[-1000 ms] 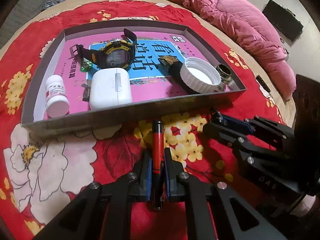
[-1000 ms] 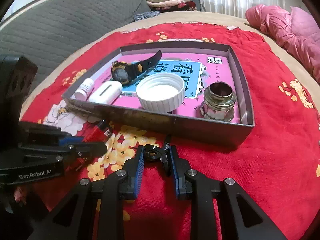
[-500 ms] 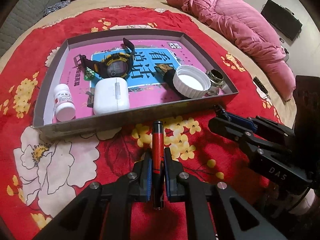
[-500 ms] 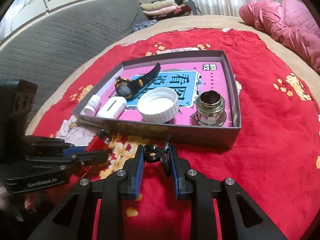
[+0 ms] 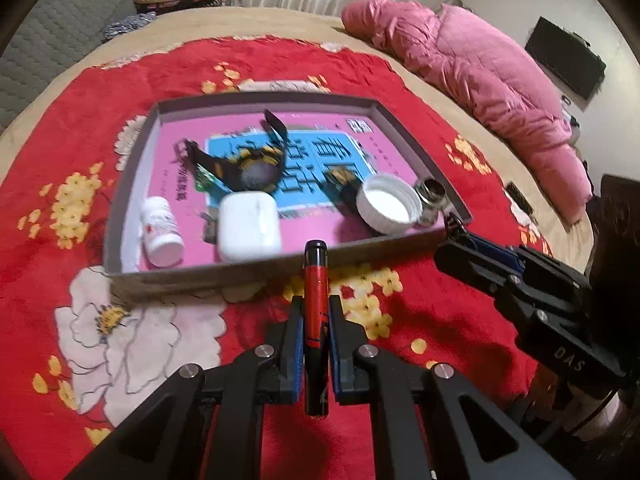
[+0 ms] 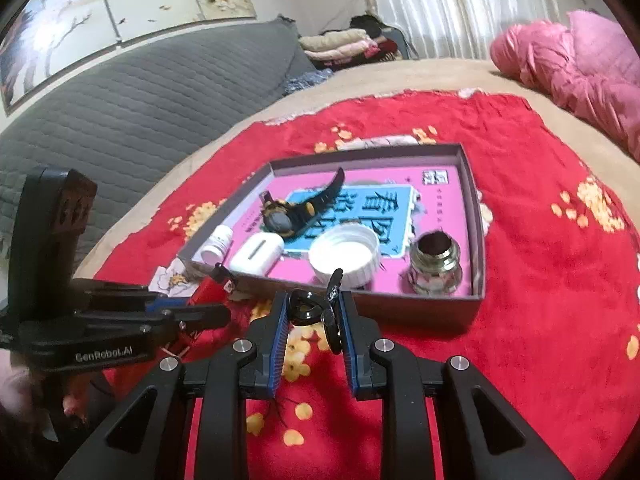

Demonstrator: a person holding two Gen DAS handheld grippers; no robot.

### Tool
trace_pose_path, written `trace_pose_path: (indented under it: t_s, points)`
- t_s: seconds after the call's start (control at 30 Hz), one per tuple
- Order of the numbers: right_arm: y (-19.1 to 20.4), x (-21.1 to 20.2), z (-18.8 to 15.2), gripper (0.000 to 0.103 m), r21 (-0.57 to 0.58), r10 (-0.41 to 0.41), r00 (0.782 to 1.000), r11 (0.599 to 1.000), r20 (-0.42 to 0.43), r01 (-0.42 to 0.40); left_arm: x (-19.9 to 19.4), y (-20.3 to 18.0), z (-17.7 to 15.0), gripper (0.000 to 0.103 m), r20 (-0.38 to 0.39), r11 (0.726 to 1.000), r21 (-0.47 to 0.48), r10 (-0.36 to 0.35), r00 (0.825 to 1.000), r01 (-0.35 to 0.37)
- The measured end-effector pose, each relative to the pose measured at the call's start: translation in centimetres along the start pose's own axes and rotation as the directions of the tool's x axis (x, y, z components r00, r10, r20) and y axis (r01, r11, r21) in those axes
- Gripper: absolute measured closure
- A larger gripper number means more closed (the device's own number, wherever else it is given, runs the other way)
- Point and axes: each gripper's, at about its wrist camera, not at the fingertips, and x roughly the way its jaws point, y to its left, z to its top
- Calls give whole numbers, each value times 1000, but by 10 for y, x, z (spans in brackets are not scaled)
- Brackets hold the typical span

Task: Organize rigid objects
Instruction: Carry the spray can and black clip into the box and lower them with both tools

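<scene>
My left gripper (image 5: pixel 315 309) is shut on a slim red lighter (image 5: pixel 316 292) with a black top, which points toward the tray. It hangs above the red flowered blanket, just short of the grey tray (image 5: pixel 276 269). My right gripper (image 6: pixel 313 301) is shut on a small bunch of black rings (image 6: pixel 308 310), held in the air before the tray's front wall (image 6: pixel 400 309). Each gripper shows in the other's view: the right gripper (image 5: pixel 456 240) at the tray's near right corner, the left gripper (image 6: pixel 208 312) at the lower left.
In the tray lie a black and yellow watch (image 5: pixel 256 168), a white case (image 5: pixel 248 226), a white pill bottle (image 5: pixel 162 232), a white cap (image 5: pixel 388 208) and a metal fitting (image 6: pixel 436 266). A pink quilt (image 5: pixel 480 64) lies at the far right.
Both grippers have risen above the blanket with their things still held. The tray now looks smaller and farther off in both views.
</scene>
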Motion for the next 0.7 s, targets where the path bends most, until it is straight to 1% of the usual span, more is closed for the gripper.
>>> trace_pose_path:
  t_s: [0.13, 0.27, 0.4, 0.5, 0.6, 0.7]
  points:
    - [8, 1, 4, 78, -39, 8, 1000, 999, 10, -7, -8, 9, 4, 93, 26, 1000, -16, 14, 1000, -14]
    - [14, -3, 7, 78, -74, 0, 999, 997, 37, 2, -12, 16, 9, 93, 48, 999, -32, 31, 998, -30]
    - [4, -8, 12, 78, -58, -23, 998, 998, 65, 27, -11, 22, 15, 93, 61, 998, -48, 45, 997, -42]
    - [-8, -7, 19, 78, -27, -46, 996, 998, 75, 48, -6, 26, 21, 93, 63, 997, -57, 64, 996, -60]
    - [-21, -3, 23, 78, -6, -108, 992, 994, 62, 108, 1, 30, 28, 93, 62, 993, -62, 99, 993, -96]
    - [-30, 2, 24, 78, 3, -147, 988, 989, 47, 147, 10, 36, 35, 93, 56, 989, -75, 130, 990, -125]
